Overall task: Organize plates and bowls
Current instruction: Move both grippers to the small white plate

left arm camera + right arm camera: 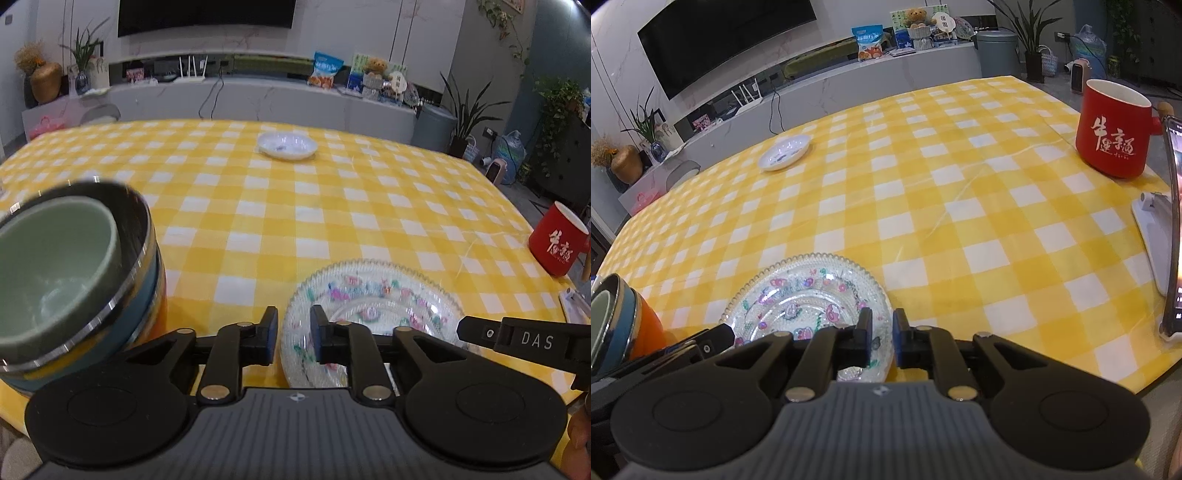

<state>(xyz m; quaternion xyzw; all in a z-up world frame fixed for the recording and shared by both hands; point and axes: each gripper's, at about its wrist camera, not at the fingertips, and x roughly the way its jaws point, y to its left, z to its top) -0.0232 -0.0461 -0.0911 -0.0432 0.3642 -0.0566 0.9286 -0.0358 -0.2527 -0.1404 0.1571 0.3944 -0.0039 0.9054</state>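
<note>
Yellow-and-white checked cloth covers the tabletop [258, 221], on which the dishes are spread. A clear glass plate [373, 306] with a beaded rim and pink floral pattern lies near the front edge. The left hand-held gripper [293, 338] is seen with its jaws parted by a narrow gap over the plate's left rim, and nothing is pinched between them. The right hand-held gripper [881, 341] is set over the plate's right rim, its jaws only slightly apart, with no grip on the glass that can be made out. To the left, a stack of bowls [70, 280] is found, a pale green one nested inside a steel-rimmed blue and orange one. A small white plate [287, 146] rests well apart at the far side. A red mug [1113, 131] stands at the right.
</note>
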